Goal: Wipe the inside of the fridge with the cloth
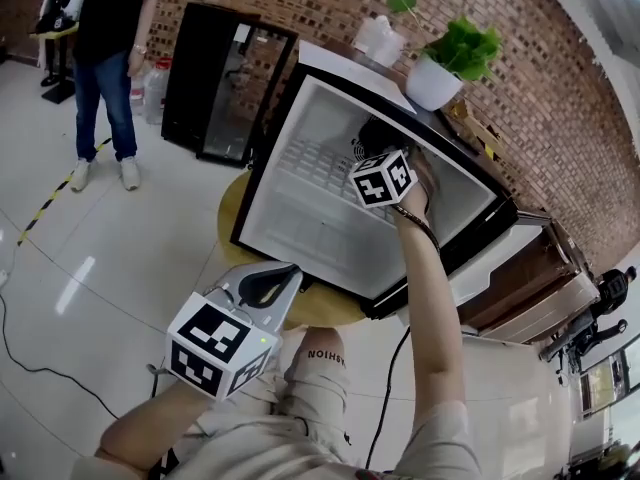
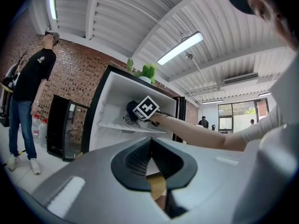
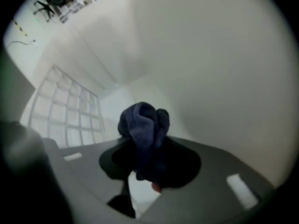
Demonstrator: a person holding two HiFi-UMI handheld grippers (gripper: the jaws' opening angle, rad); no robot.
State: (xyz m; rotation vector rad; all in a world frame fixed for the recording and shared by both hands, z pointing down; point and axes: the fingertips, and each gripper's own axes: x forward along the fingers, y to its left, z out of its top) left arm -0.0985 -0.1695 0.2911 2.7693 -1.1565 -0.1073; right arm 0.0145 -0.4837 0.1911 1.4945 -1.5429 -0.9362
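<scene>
At 10 o'clock in the head view, a bystander (image 1: 108, 58) stands on the floor, well apart from the work and taking no part in it.

7 o'clock, same view: left gripper (image 1: 283, 276). Jaws are pressed together with nothing between them, which its own view confirms. It is held low and level outside the fridge (image 1: 262, 178). Judgement: parked there to stay clear of the wiping arm, since this step needs no second grip.

Centre: the fridge sits on a round wooden table (image 1: 230, 208) with its opening turned toward the person. A wire shelf (image 1: 318, 160) spans the upper part of the cavity.

Right of centre, at roughly 1 o'clock within the cavity: right gripper (image 1: 372, 146), reached in above the shelf. Its jaws pinch the cloth (image 3: 142, 125), which is dark blue and bunched. The wad sticks out past the jaw tips. Judgement: gripped that way so fabric, not plastic, meets the liner.

In the right gripper view the cloth sits close against the white inner wall, with the shelf grid at 9 o'clock. Actual contact can't be confirmed.

1 o'clock, head view: a potted plant (image 1: 455, 60) stands on top of the fridge. Judgement: hard strokes could rock it.
</scene>
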